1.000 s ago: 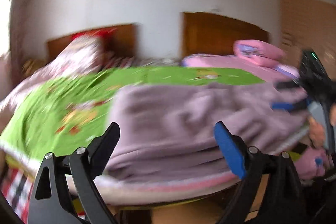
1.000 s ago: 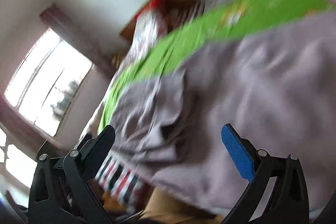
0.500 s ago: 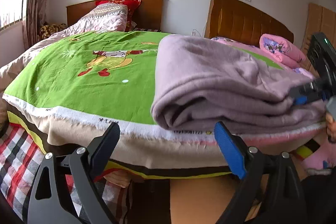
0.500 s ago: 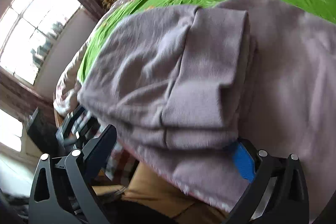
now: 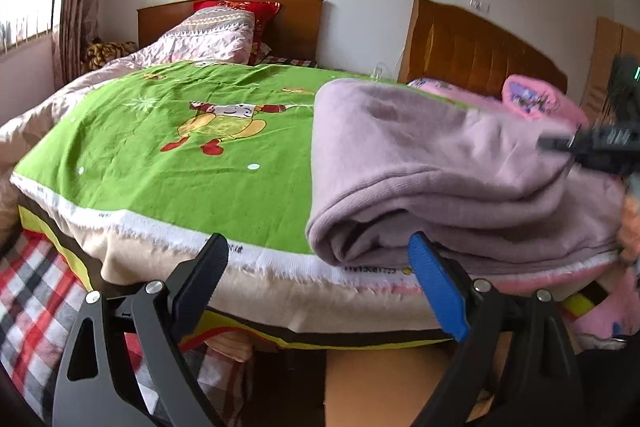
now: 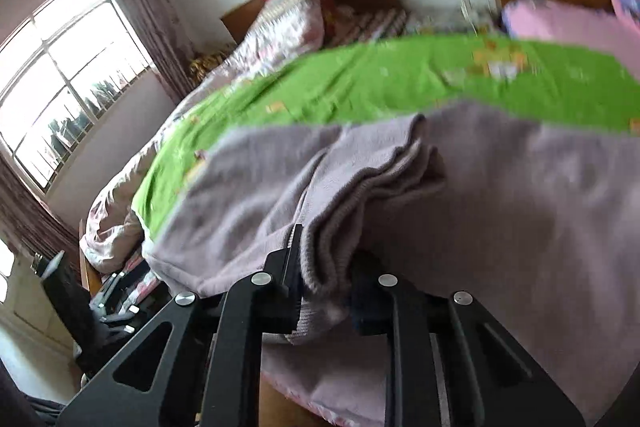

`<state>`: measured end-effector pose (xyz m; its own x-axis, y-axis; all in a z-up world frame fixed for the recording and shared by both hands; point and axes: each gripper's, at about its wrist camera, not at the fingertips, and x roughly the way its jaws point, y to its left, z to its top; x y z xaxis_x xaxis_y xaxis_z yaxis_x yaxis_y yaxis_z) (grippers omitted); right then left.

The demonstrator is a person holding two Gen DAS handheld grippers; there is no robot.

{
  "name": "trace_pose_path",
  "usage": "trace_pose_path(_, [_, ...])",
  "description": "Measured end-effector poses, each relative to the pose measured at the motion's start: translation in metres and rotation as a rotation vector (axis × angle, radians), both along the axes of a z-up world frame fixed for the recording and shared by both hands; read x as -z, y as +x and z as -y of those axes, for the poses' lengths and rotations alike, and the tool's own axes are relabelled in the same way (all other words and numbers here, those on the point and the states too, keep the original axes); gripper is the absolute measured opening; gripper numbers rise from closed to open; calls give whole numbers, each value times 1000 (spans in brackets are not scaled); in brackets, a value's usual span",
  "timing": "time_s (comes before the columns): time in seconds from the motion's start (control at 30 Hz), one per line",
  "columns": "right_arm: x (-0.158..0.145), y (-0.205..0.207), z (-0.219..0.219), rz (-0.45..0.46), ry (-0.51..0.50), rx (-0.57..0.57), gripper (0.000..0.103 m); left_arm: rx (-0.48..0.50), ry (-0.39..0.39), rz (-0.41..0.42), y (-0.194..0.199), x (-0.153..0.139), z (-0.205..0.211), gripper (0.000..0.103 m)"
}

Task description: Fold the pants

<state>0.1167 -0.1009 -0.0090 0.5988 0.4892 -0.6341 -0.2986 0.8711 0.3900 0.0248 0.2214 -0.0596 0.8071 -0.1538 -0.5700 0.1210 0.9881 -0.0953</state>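
Observation:
The mauve pants (image 5: 440, 171) lie folded in thick layers on the green bedsheet (image 5: 192, 155), near the bed's front edge. My left gripper (image 5: 320, 279) is open and empty, just in front of the bed edge, its blue pad (image 5: 436, 279) close below the fold's left end. My right gripper (image 6: 326, 263) is shut on a bunched edge of the pants (image 6: 328, 227). It also shows in the left wrist view (image 5: 592, 147) at the right end of the pants.
A patterned quilt and red pillow (image 5: 224, 31) lie at the wooden headboard (image 5: 296, 23). A pink pillow (image 5: 536, 99) sits on the second bed at the right. A checked cloth (image 5: 32, 287) hangs below the bed. A window (image 6: 60, 67) is left.
My right gripper has closed on the bunched edge of the pants, from open around it. My left gripper stays open and has shifted slightly closer to the fold.

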Motion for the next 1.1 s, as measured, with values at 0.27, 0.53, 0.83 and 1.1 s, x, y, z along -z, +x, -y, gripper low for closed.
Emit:
trace_pose_path(0.27, [-73, 9, -16, 199, -4, -48, 20, -40, 90, 11, 25, -13, 15, 91])
trace_pose_path(0.53, [-63, -18, 20, 249, -55, 55, 9, -149, 107, -32, 33, -6, -7, 102])
trace_pose_path(0.83, [55, -6, 95, -97, 25, 221, 11, -157, 112, -69, 33, 1, -6, 101])
trace_pose_path(1.1, [36, -7, 79, -70, -3, 145, 16, -133, 186, -58, 30, -2, 3, 101])
